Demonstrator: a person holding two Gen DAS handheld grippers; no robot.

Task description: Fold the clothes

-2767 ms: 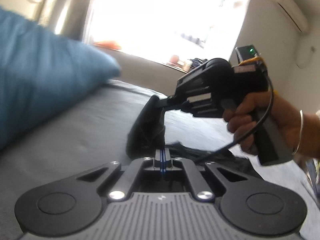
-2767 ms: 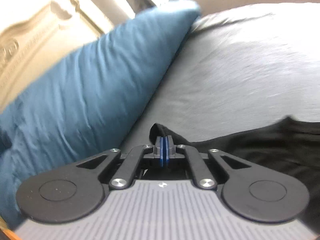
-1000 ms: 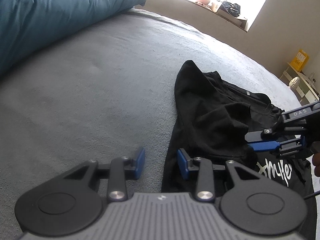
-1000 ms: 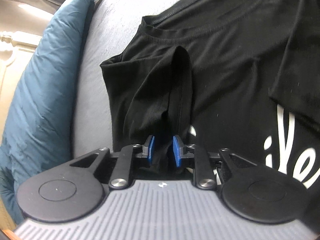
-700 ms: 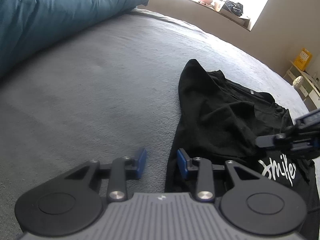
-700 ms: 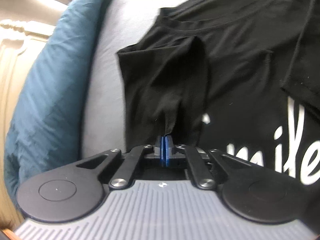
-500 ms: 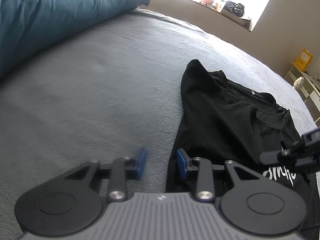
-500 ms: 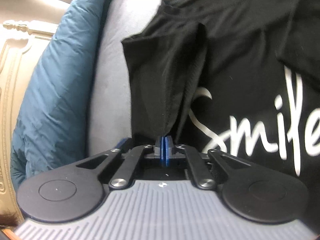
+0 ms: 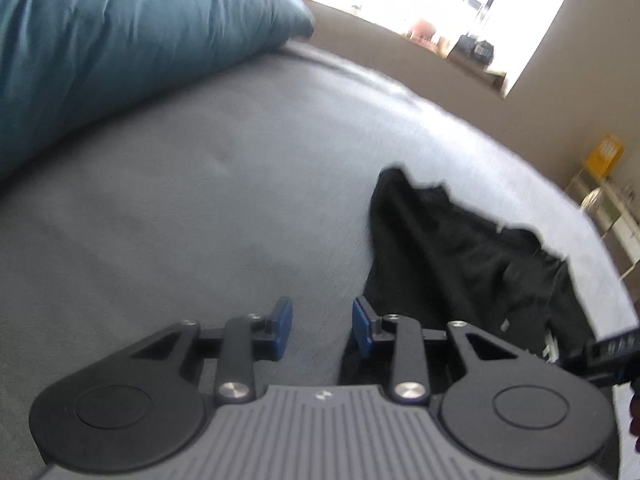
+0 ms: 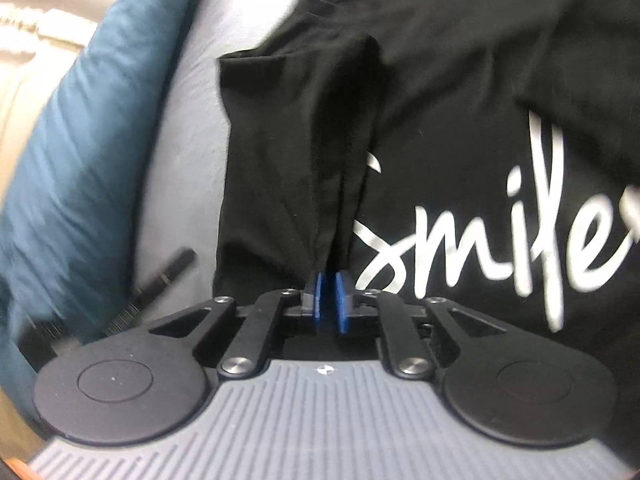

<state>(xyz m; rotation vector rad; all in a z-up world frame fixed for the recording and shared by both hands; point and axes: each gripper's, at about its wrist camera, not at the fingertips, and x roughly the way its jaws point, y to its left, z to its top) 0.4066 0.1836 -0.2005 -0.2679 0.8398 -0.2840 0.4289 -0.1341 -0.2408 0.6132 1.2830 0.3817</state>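
The right hand-held gripper (image 10: pixel 329 294) has a fold of the black T-shirt (image 10: pixel 460 100) between its blue pads (image 10: pixel 343 300), and its jaws are opening, with a narrow gap now between them; the pinched fold, a sleeve it seems, runs as a long ridge straight away from the gripper toward the collar side. The white word "Smile" (image 10: pixel 500 232) lies to the right of this ridge, reading across the view. The left hand-held gripper (image 9: pixel 321 330) stands open and holds nothing; its right pad (image 9: pixel 362 330) is just beside the near edge of the T-shirt. The T-shirt lies crumpled on the grey bed (image 9: pixel 180 200), its long axis going away and to the right; left of it the bed has much open room up to the blue pillow (image 9: pixel 120 40).
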